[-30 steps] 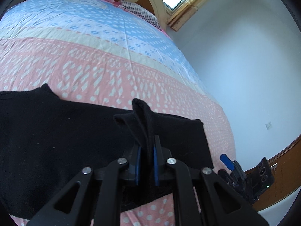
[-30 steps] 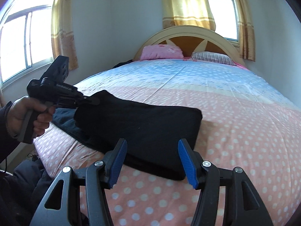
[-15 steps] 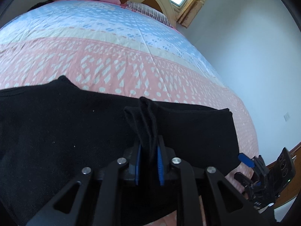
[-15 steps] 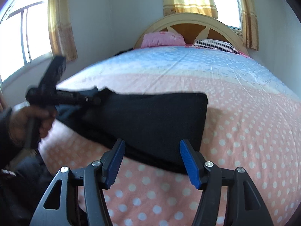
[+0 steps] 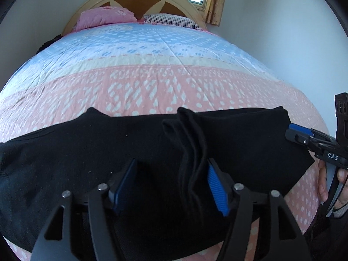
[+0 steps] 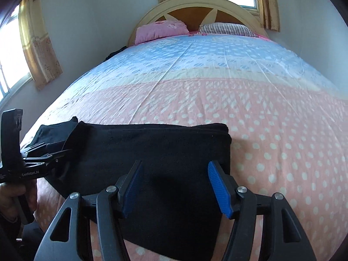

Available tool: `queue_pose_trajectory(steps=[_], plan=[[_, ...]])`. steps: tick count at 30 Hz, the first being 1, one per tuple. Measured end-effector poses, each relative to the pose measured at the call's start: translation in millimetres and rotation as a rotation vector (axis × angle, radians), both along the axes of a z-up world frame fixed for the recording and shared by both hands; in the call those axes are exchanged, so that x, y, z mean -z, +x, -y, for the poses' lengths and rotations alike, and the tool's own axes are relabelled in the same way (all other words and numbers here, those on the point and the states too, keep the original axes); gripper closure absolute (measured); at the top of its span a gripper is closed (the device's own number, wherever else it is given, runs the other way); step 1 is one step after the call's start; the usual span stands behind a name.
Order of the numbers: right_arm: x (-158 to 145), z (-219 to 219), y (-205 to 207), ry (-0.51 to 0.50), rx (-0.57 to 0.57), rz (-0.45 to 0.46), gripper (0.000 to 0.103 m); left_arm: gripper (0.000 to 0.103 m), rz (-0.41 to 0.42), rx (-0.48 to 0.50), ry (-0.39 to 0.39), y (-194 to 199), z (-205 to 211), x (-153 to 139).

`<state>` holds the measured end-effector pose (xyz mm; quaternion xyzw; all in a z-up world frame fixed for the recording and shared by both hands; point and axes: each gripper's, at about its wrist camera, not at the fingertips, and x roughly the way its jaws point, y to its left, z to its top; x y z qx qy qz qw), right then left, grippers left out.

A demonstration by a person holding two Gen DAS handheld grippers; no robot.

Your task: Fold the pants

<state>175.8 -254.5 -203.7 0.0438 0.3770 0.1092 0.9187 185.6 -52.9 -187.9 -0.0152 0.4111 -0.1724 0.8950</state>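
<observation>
Black pants (image 5: 108, 143) lie folded across the near end of the bed, in both views. My left gripper (image 5: 171, 184) hangs low over them, its jaws opening. A bunched ridge of cloth (image 5: 191, 152) stands between the blue pads, leaning by the right one and no longer pinched. My right gripper (image 6: 176, 187) is open above the pants' (image 6: 152, 148) right end, with only flat cloth below its pads. Each gripper shows in the other's view: the right gripper (image 5: 301, 130) at the pants' right edge, the left gripper (image 6: 58, 152) at their left part.
The pink and blue dotted bedspread (image 6: 217, 82) stretches to a rounded headboard (image 6: 208, 6) with a pink pillow (image 6: 161, 30) and a striped pillow (image 6: 226, 28). Curtained windows (image 6: 34, 43) lie left and behind; a white wall (image 5: 293, 32) runs along the right. A person's hand (image 5: 339, 187) holds each handle.
My left gripper has opened off the fold of cloth it was pinching and turned toward the headboard. My right gripper has slid over the pants' right end, still open.
</observation>
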Motion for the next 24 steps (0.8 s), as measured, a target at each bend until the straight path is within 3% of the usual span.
queue_pose_trajectory(steps=[3, 6, 10, 14, 18, 21, 24], plan=[[-12.1, -16.6, -13.6, 0.007, -0.021, 0.037, 0.041, 0.035, -0.011, -0.006, -0.025, 0.2, -4.9, -1.6], [-20.4, -48.8, -29.4, 0.034, -0.12, 0.075, 0.041, 0.03, 0.002, -0.015, -0.021, -6.6, -10.3, -5.2], [-8.4, -103.8, -38.2, 0.086, -0.3, 0.056, 0.041, 0.026, 0.02, -0.046, 0.002, -14.6, -25.1, -8.3], [25.4, -134.9, -29.6, 0.042, -0.335, -0.053, 0.04, 0.026, 0.036, -0.085, 0.018, -20.4, -51.2, -15.9], [19.3, -140.5, -36.0, -0.024, -0.339, -0.023, 0.04, 0.026, 0.06, -0.13, 0.083, -21.5, -92.2, -25.6], [6.8, -133.0, -43.4, 0.021, -0.326, 0.023, 0.04, 0.026, 0.081, -0.216, 0.155, -21.3, -139.1, -29.7], [4.0, -128.3, -50.9, 0.054, -0.296, 0.055, 0.04, 0.025, 0.075, -0.33, 0.176, -22.4, -194.4, -29.4]])
